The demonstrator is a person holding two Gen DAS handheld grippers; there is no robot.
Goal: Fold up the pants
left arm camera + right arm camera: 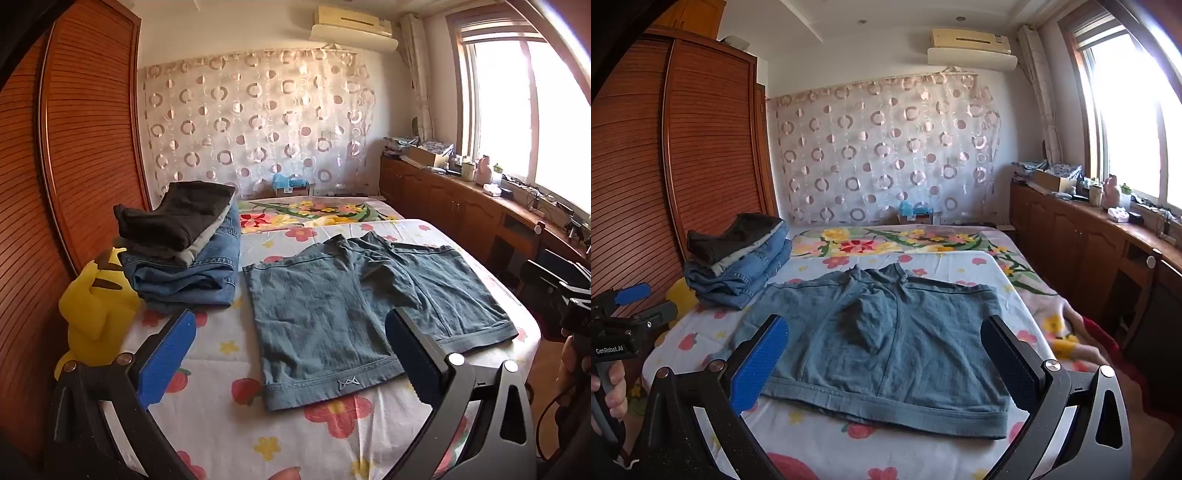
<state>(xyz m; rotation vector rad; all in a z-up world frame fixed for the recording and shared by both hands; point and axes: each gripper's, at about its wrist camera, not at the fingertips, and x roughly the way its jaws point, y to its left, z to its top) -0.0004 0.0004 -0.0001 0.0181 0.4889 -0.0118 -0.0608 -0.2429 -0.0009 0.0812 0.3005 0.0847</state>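
- The left claw (290,339) is seen spread wide in its own view, nothing held between its two blue-padded fingers (168,356); it is poised above the near hem of the shorts.
- The right claw (884,349) is likewise held wide apart and empty, above the near edge of the same garment.
- One pair of blue-green denim shorts (332,306) is laid flat on the bed (221,417), both legs spread side by side, the waistband toward the far end.
- A small stitched emblem on the hem (349,384) is shown only in the left wrist view; in the right wrist view that corner is hidden behind a finger.
- One stack of folded garments (184,251) lies just beside the shorts at the bed's left edge: a dark piece on top, a pale grey layer beneath, blue jeans at the bottom. An exact count of pieces cannot be made.
- One yellow plush toy (92,317) is seen plainly in the left wrist view, touching the stack; only a sliver of it appears in the right wrist view.
- The other claw is caught at the frame edge of each view; the "GenRobot.AI" lettering is readable only in the right wrist view.
- One louvred wooden wardrobe (701,166), one air conditioner (971,50) and one window (1126,122) are visible.
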